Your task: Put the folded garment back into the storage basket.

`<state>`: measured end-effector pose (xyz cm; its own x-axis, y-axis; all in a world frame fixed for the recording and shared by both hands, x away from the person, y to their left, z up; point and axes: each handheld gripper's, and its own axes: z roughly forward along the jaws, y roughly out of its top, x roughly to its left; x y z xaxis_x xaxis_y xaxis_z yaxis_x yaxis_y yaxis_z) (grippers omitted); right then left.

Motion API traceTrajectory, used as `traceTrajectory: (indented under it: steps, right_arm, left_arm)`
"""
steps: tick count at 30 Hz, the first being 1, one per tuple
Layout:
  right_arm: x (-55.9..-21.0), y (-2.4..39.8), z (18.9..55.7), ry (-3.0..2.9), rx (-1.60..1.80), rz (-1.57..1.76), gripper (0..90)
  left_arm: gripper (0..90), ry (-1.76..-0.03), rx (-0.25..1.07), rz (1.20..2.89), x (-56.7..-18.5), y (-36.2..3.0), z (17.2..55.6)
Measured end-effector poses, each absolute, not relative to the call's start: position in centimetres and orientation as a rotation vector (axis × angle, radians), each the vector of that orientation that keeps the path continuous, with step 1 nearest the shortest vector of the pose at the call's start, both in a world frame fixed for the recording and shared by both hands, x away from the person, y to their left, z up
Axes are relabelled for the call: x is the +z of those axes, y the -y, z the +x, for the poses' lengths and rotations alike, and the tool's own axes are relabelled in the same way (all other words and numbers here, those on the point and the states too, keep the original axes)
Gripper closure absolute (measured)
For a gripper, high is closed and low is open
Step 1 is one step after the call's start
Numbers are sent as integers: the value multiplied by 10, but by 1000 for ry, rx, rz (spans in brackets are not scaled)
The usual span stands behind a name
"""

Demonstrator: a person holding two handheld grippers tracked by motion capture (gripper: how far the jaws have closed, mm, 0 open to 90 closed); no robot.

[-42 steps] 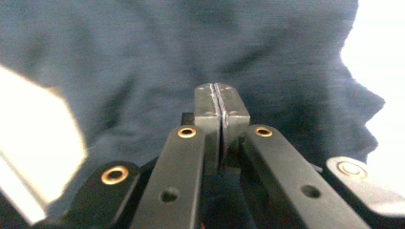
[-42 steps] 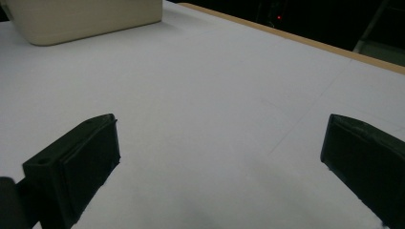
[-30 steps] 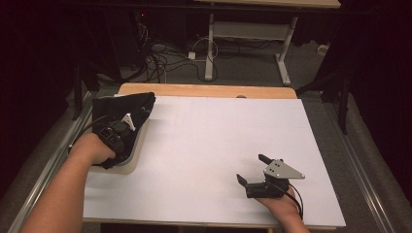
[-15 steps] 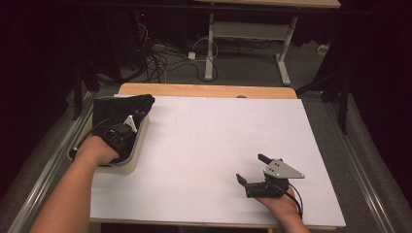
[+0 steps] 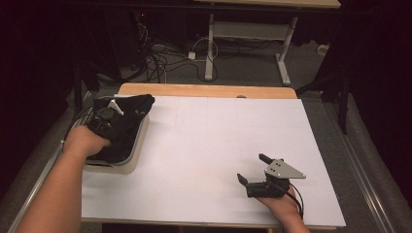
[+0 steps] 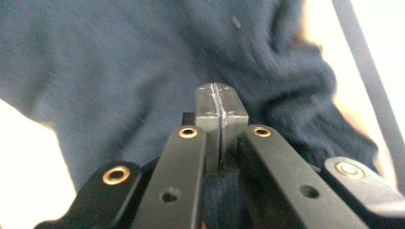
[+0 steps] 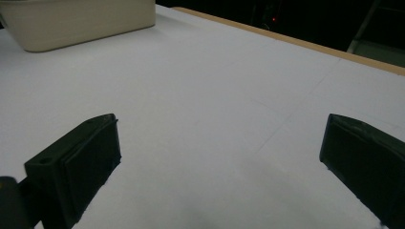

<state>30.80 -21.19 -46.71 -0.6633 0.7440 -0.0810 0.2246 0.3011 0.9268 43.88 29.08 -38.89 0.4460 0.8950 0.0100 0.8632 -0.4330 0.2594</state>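
My left tool (image 5: 112, 112) is pinching the dark cloth (image 5: 127, 127), which sits bunched in the cream tub (image 5: 136, 154) at the desk's (image 5: 209, 145) left edge. My right tool (image 5: 250, 171) rests on the white desk, jaws spread wide with nothing between them.

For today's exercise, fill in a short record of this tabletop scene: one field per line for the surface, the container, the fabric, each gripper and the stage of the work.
surface: white sheet over a wooden table
container: cream bin at the table's left edge
fabric: dark cloth bunched in the bin
left gripper: jaws closed, a fold of the cloth pinched between them, over the bin
right gripper: jaws wide apart, nothing between them, resting on the sheet near the front right
stage: cloth gripped, not yet out of the bin
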Motion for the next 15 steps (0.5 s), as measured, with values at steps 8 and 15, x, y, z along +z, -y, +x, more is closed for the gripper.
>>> traceTrajectory:
  steps: [8, 15]
  right_arm:
    - [-468, 212, 308, -2067, 1351, 867, 7]
    - [-467, 213, 307, -2058, 1346, 875, 7]
  left_arm:
    - [874, -1532, 321, 2395, -396, -290, 462]
    - [873, -1507, 355, 2317, -401, -288, 488]
